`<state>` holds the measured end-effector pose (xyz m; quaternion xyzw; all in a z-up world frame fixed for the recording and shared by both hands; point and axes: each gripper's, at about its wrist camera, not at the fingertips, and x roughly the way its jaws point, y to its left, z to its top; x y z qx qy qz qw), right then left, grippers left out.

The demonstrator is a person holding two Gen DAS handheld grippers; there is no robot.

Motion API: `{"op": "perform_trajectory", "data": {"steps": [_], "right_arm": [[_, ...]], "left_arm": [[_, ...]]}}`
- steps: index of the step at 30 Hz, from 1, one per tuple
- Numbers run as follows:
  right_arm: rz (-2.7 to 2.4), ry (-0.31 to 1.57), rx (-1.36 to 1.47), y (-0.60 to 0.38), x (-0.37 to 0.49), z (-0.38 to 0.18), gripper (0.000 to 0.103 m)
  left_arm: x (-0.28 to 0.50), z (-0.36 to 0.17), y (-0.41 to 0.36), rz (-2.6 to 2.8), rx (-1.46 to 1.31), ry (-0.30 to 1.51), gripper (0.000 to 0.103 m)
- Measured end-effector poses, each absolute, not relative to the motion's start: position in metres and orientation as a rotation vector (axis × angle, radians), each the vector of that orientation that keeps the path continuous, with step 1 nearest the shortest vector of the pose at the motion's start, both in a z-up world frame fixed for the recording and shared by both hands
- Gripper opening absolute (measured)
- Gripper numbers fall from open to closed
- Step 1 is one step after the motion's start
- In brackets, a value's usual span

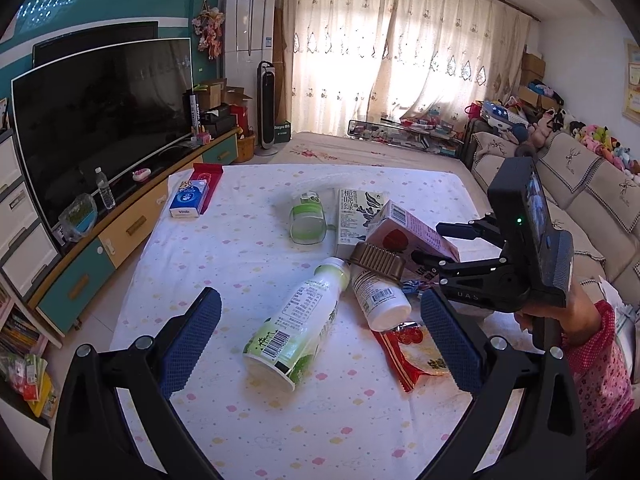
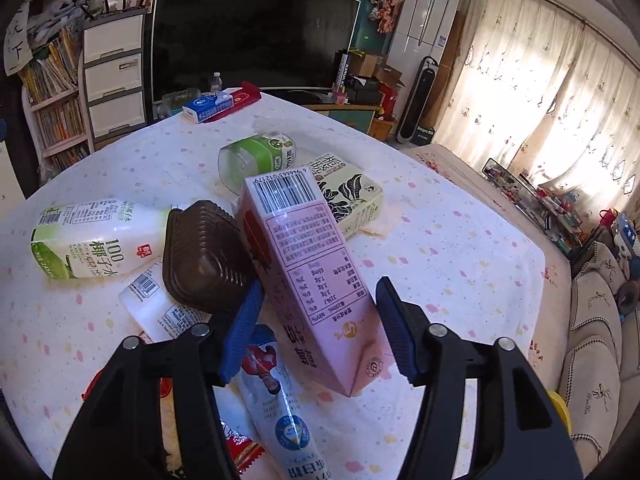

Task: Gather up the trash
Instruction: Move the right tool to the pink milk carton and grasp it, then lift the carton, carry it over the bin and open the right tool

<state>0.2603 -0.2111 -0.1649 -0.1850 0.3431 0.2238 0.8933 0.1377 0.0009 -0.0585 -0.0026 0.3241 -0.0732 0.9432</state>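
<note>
My right gripper stands part open around the pink carton; whether the blue pads press its sides I cannot tell. The carton lies tilted at 12 o'clock, leaning on the brown tray at 10 o'clock. My left gripper gapes wide and empty over the coconut-water bottle.

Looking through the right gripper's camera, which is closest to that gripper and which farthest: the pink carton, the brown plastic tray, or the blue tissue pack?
1. Pink carton: between the right gripper's fingers.
2. Brown plastic tray: just past the left-side finger, beside the carton.
3. Blue tissue pack: at the table's far edge, near the television.
</note>
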Motion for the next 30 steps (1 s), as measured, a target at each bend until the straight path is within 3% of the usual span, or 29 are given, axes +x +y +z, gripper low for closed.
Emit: {"op": "perform_trajectory", "data": {"steps": [4,6,7,10,12,13,14,15,30], "right_arm": [[0.514,0.731,-0.352,-0.22,0.266,-0.164,0.044],[0.535,0.74,-0.368,-0.219,0.273,-0.166,0.052],[0.563,0.757,-0.362,-0.219,0.279,-0.168,0.062],[0.602,0.794,-0.345,-0.217,0.289,-0.176,0.064],[0.615,0.804,-0.316,-0.217,0.291,-0.179,0.063],[0.622,0.814,-0.29,-0.219,0.292,-0.18,0.055],[0.638,0.824,-0.254,-0.221,0.292,-0.18,0.039],[0.631,0.824,-0.231,-0.224,0.292,-0.181,0.036],[0.402,0.707,-0.059,-0.294,0.266,-0.145,0.035]], "left_arm": [[0.138,-0.06,-0.001,-0.146,-0.012,0.664,0.098],[0.139,-0.062,-0.004,-0.149,-0.01,0.67,0.098],[0.14,-0.063,-0.005,-0.151,-0.008,0.673,0.098],[0.139,-0.062,-0.008,-0.159,0.002,0.674,0.098],[0.14,-0.061,-0.01,-0.158,0.008,0.672,0.098],[0.14,-0.061,-0.01,-0.157,0.008,0.672,0.098],[0.14,-0.061,-0.01,-0.156,0.007,0.671,0.098],[0.141,-0.061,-0.01,-0.157,0.004,0.672,0.098],[0.148,-0.066,-0.016,-0.172,0.011,0.685,0.098]]}}
